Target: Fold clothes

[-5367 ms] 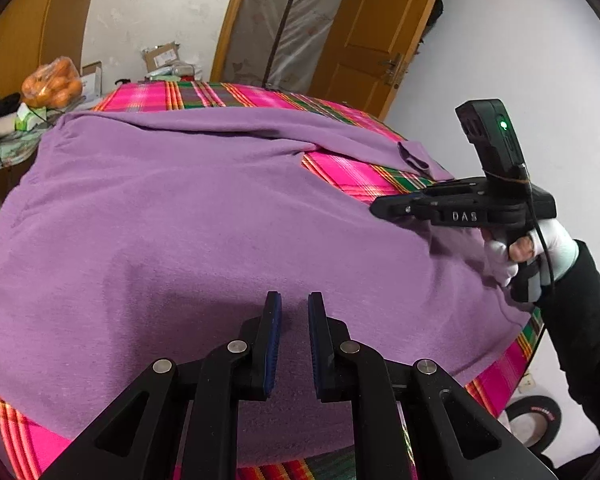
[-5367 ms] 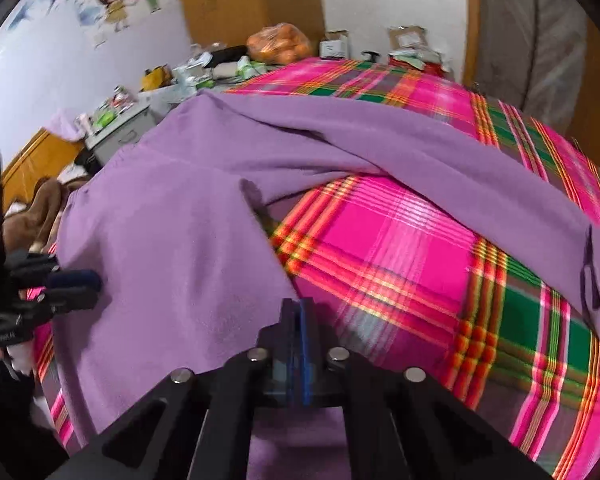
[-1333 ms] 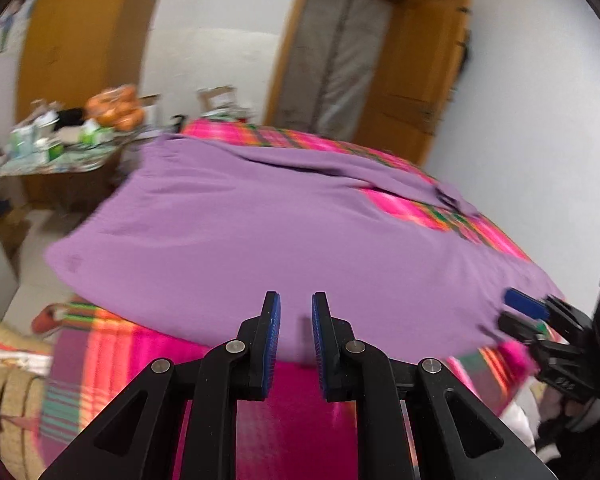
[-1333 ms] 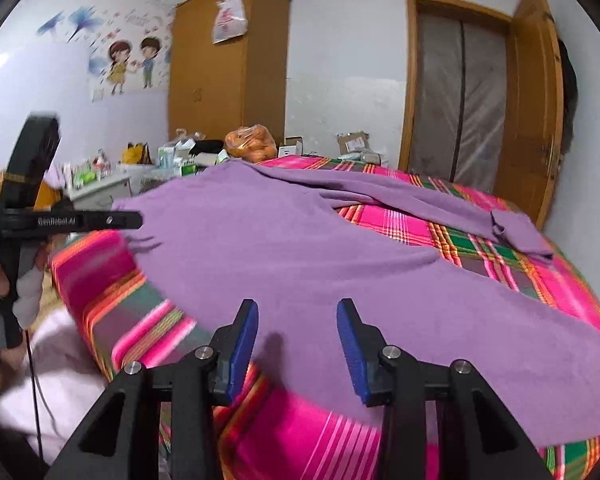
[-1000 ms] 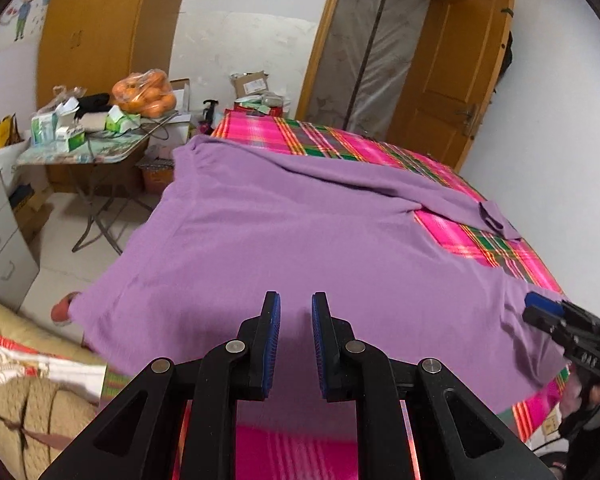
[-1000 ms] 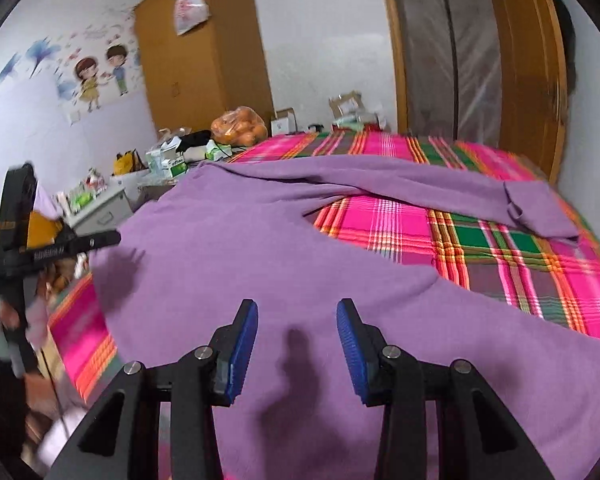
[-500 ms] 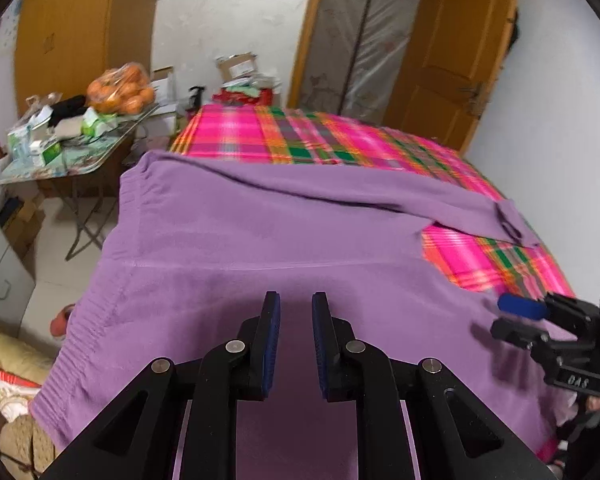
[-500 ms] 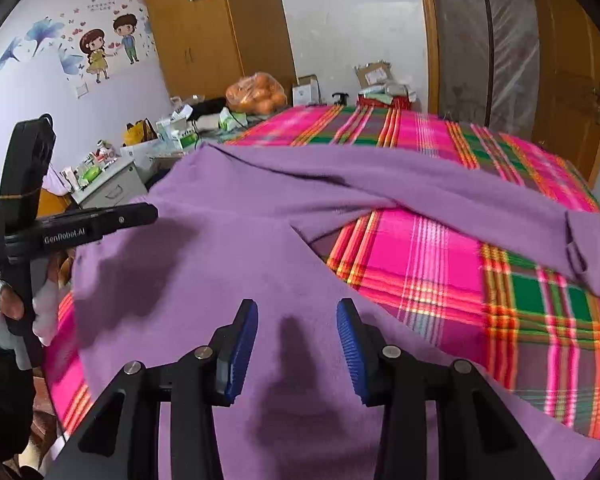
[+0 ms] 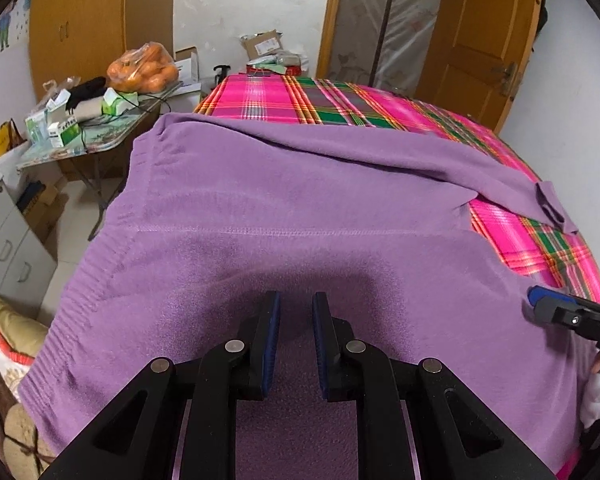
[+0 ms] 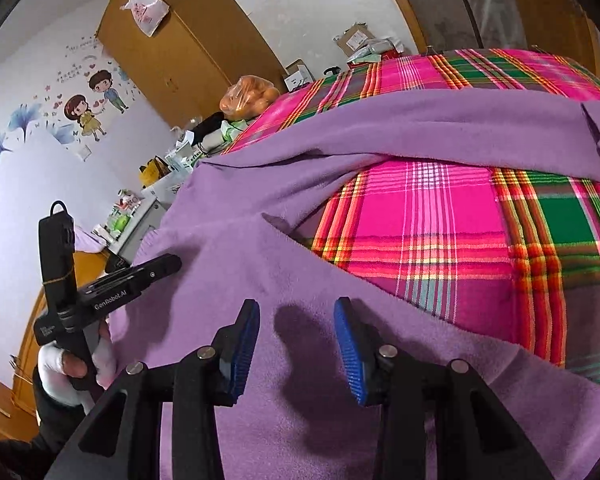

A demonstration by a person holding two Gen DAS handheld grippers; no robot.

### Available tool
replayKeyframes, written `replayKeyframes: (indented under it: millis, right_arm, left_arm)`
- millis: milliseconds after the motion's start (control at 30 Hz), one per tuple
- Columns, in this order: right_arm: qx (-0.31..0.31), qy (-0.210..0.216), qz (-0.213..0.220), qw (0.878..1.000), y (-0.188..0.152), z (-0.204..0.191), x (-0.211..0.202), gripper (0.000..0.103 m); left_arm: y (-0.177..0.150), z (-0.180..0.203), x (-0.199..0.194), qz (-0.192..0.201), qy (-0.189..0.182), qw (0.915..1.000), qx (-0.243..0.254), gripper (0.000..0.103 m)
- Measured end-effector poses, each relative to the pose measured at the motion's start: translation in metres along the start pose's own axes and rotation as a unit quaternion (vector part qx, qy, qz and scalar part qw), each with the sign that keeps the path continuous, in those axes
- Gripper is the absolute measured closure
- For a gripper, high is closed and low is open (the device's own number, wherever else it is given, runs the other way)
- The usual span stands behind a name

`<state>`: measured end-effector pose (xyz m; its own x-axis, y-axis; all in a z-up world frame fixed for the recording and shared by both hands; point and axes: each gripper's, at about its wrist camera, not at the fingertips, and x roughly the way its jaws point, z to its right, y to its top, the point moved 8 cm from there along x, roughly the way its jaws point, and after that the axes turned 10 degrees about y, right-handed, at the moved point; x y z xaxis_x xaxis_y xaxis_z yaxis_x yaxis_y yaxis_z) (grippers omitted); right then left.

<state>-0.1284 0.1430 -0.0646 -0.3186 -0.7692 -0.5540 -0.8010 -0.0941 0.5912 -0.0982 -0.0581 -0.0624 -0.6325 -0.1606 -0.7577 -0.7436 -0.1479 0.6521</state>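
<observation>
We hold our left gripper (image 9: 296, 312) low over the purple fleece trousers (image 9: 300, 216), its blue pads slightly parted and gripping nothing. The trousers lie spread across the pink-and-green plaid bedspread (image 9: 324, 100), one leg reaching toward 2 o'clock. Our right gripper (image 10: 296, 320) hangs released, jaws wide, above the near leg (image 10: 284, 380).

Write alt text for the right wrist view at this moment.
The open right gripper hovers over a purple garment spread across a pink plaid bedspread. At left, a gloved hand holds the left gripper above the same garment.
</observation>
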Motion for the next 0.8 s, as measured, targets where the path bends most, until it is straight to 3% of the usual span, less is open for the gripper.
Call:
replayKeyframes:
  millis: [200,400,600,800]
  right_arm:
    - [0.005,0.004,0.003,1.0,-0.002,-0.005,0.004,0.064]
    - [0.008,-0.012,0.017,1.0,-0.001,0.0,-0.009,0.065]
    - [-0.054,-0.12,-0.007,0.991,0.018,0.016,-0.026,0.065]
    - [-0.158,-0.209,-0.026,0.965,0.065,0.042,-0.028,0.065]
  left_arm:
    - [0.018,0.012,-0.009,0.007,0.013,0.9997,0.021,0.086]
    - [0.03,0.029,0.004,0.012,-0.009,0.9994,0.031,0.086]
    - [0.034,0.044,0.022,0.005,-0.036,0.9987,0.036,0.086]
    - [0.036,0.044,0.029,0.0,-0.05,0.9983,0.03,0.085]
